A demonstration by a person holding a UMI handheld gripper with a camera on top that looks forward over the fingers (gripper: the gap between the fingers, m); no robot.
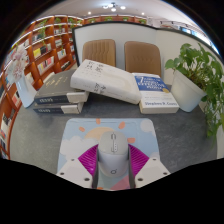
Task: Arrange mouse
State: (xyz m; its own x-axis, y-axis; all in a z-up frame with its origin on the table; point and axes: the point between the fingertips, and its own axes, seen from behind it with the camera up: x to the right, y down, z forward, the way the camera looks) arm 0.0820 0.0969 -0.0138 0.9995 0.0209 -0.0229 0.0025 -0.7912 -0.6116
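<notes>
A light grey computer mouse (112,157) sits between my two fingers, its front pointing away from me. Both magenta pads (90,157) press on its sides, so my gripper (112,165) is shut on it. The mouse is held over a pastel patterned mouse mat (112,130) that lies on the grey table (45,135). The rear of the mouse is hidden at the base of the fingers.
Beyond the mat lie stacked books: two dark ones (57,98) at left, a large white one (100,80) in the middle, a blue-and-white one (155,88) at right. A potted plant (195,75) stands at right. Two chairs (98,50) and bookshelves (40,50) stand behind.
</notes>
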